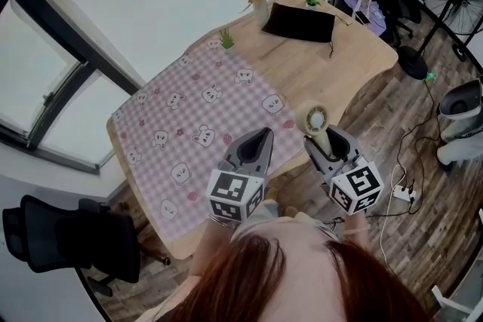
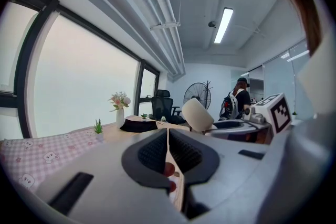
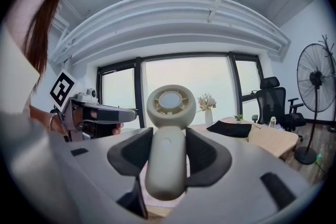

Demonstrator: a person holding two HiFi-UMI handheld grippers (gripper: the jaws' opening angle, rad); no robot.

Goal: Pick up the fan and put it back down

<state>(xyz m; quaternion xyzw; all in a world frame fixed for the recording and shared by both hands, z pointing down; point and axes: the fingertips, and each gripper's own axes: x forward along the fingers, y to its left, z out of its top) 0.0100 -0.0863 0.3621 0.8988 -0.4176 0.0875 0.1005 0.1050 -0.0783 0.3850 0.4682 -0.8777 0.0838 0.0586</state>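
- Checked cloth [image 1: 189, 117] lies open ahead of the left gripper [image 1: 262, 136].
- Vase [image 1: 260, 11] and black pouch [image 1: 299, 23] crowd the table's [image 1: 339, 64] far end.
- Black chair [image 1: 75, 237] stands off its near corner.

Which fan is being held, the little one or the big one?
The little cream fan, gripped by its handle in the right gripper. The big black fan stands apart on its pole, with nothing touching it.

Fan [image 3: 166, 165] of smooth, matt cream plastic, right tool [image 1: 326, 141] and left tool [image 1: 260, 138] of matt grey plastic with dark ribbed rubbery pads [image 3: 210, 152], tabletop [image 1: 324, 64] of pale smooth wood, pink checked cloth [image 1: 189, 124] soft and matt, floor [image 1: 423, 237] of brown wood-grain planks
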